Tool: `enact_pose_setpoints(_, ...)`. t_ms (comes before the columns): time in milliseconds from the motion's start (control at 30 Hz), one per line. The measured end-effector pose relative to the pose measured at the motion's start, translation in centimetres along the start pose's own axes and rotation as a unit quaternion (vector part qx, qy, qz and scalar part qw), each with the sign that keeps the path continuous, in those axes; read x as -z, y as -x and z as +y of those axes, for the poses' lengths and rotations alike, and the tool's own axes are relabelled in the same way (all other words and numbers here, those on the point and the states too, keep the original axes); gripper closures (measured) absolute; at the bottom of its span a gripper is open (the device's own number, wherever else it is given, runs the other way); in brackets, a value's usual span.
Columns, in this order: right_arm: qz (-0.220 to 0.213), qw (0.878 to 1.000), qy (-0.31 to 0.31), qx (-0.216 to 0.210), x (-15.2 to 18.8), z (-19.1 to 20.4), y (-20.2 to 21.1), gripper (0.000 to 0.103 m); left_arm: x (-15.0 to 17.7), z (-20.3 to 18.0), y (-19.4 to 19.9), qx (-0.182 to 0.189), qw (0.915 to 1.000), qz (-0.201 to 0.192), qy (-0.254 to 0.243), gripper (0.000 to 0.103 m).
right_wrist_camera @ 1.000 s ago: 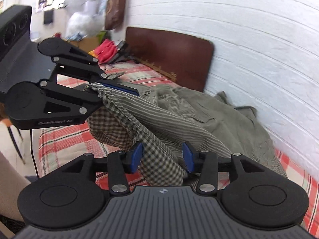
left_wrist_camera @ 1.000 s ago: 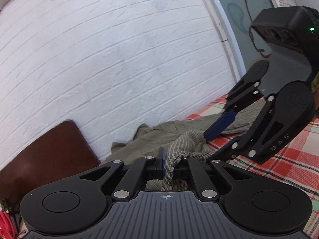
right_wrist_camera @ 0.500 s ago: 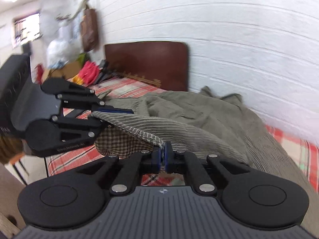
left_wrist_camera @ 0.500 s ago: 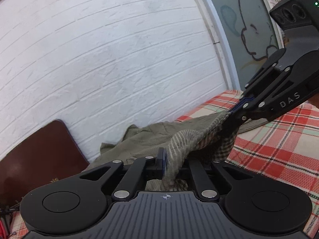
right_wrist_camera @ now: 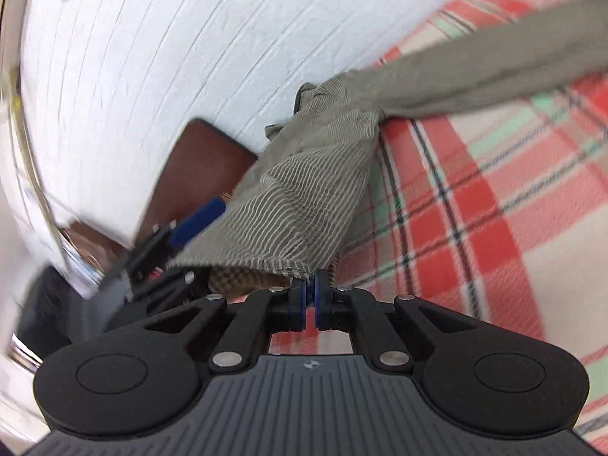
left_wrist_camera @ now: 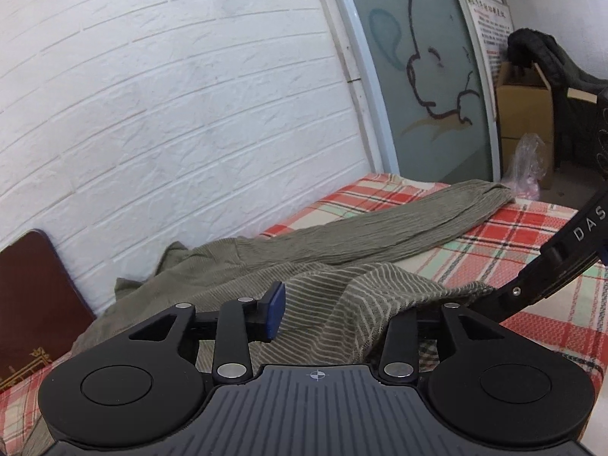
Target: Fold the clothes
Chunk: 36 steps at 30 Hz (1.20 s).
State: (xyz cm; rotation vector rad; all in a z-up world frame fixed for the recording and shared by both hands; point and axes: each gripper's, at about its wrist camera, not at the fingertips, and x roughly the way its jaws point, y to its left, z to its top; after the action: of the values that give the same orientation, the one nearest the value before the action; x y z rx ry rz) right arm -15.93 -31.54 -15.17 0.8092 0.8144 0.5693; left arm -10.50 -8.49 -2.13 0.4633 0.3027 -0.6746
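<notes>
An olive striped garment [left_wrist_camera: 342,266] with a checked lining lies bunched on the plaid bed sheet [left_wrist_camera: 513,243], one long part stretched toward the far right. My left gripper [left_wrist_camera: 353,315] is opening, its blue left pad [left_wrist_camera: 275,311] standing free of the cloth. The fabric lies between the jaws and drapes over the right finger, hiding it. My right gripper [right_wrist_camera: 309,298] is shut on the hem of the olive garment [right_wrist_camera: 304,205], rolled to one side low over the sheet [right_wrist_camera: 494,209]. In the right wrist view the left gripper [right_wrist_camera: 182,235] sits just left of that hem.
A white brick wall [left_wrist_camera: 171,114] runs behind the bed, with a brown headboard [left_wrist_camera: 30,304] at the left. Past the bed's far end stand a frosted glass door [left_wrist_camera: 418,76], a cardboard box [left_wrist_camera: 524,114] with dark clothing on it, and a plastic bag [left_wrist_camera: 528,167].
The left jaws were shut on the garment and have now spread off it. The right jaws closed on the hem, then the right gripper rolled and dropped toward the sheet, pulling the cloth along.
</notes>
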Motion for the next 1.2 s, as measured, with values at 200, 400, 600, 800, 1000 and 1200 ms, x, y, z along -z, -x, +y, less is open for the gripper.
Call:
enact_pose_setpoints(200, 0.017, 0.997, -0.034, -0.060, -1.7, 0.8, -1.6, 0.098, 2.0, 0.7, 4.2, -0.063, 0.9976, -0.001, -0.030, 0.030)
enact_pose_setpoints(400, 0.002, 0.996, -0.004, -0.084, -4.5, 4.6, -2.6, 0.099, 3.3, 1.1, 6.9, -0.117, 0.9926, -0.006, -0.035, 0.023)
enact_pose_setpoints(600, -0.033, 0.996, 0.028, -0.081, -7.6, 8.5, -2.8, 0.099, 3.8, 1.3, 7.7, -0.098, 0.9948, 0.004, -0.024, 0.036)
enact_pose_setpoints(800, -0.042, 0.994, 0.061, -0.078, -9.4, 11.2, -4.0, 0.099, 4.3, -1.1, 6.3, -0.046, 0.9976, 0.017, -0.050, 0.063)
enact_pose_setpoints(1000, -0.038, 0.993, 0.085, -0.070, -9.7, 12.7, -5.0, 0.099, 5.0, -3.1, 2.8, -0.111, 0.9925, 0.010, -0.048, 0.025)
enact_pose_setpoints(1200, -0.033, 0.994, 0.081, -0.069, -9.9, 12.6, -5.2, 0.099, 5.0, -2.6, -3.1, -0.145, 0.9883, 0.027, -0.039, 0.026)
